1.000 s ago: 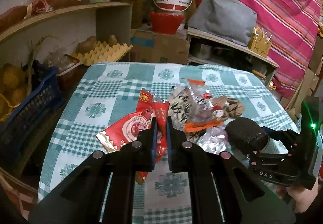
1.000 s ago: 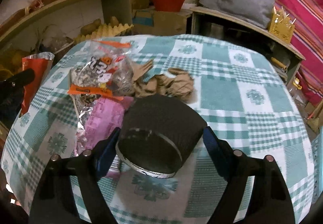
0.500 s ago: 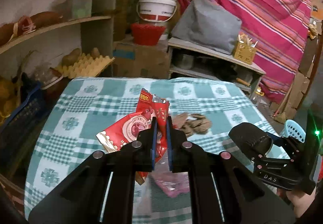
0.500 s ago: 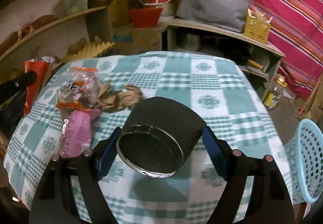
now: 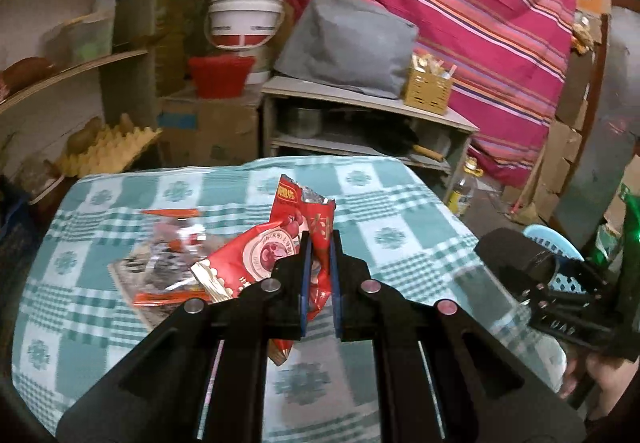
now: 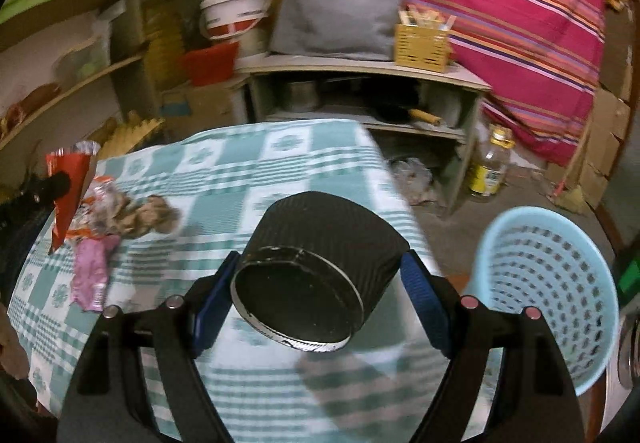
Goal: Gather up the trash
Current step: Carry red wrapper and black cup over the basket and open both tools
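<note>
Above the checked tablecloth (image 5: 392, 211) the left gripper (image 5: 319, 243) pinches a red snack wrapper (image 5: 256, 255) between its blue pads, jaws nearly together, the wrapper's torn silver-lined top sticking up past the fingertips and its lower end hanging below them. Off to the right, the right gripper (image 6: 316, 275) clamps a black carbon-pattern tub (image 6: 316, 255) by its sides, jaws spread wide around it, its open mouth turned towards the camera. On the cloth lie a clear crinkled packet with orange strips (image 5: 168, 243), some crumpled brown paper (image 6: 156, 213) and a pink wrapper (image 6: 90, 267), all bunched near the left edge. A pale blue plastic basket (image 6: 548, 283) stands on the floor just beside the table's right side, below and right of the tub.
</note>
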`<state>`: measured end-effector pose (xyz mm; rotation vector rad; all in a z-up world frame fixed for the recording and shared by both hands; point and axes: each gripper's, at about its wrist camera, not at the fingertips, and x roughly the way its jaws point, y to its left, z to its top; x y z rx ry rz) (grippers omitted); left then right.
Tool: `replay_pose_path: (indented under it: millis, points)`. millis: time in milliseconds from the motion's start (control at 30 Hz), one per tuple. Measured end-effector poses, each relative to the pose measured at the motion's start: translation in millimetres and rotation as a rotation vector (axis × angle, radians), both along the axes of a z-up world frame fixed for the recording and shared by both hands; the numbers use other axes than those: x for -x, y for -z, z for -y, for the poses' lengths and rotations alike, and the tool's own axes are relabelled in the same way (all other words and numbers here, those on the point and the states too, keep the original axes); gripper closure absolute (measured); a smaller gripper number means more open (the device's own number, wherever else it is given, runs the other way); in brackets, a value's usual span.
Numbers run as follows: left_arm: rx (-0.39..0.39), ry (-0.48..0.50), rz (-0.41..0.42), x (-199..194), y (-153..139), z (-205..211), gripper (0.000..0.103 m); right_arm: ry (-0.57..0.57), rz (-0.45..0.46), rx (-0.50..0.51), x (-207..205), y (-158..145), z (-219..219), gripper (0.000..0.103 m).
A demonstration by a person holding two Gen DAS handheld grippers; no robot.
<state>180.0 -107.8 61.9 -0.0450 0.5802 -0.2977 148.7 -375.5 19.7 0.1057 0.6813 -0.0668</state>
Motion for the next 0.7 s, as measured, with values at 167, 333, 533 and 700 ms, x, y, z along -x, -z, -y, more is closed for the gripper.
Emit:
replay_pose_path:
  millis: [167,333,533,700]
  points:
    - [0.01,0.055,-0.023,-1,9,36,0.096,0.073,0.003,-0.016,17,1,51,0.024]
    - [-0.004,0.137,-0.021,3,13,88,0.096,0.153,0.01,0.001,34,5,102,0.024]
    - [-0.011,0.244,-0.036,8,19,155,0.096,0.222,0.008,0.051,51,9,161,0.024]
    - [0.006,0.315,-0.049,8,25,207,0.096,0.295,0.003,0.031,69,18,211,0.024]
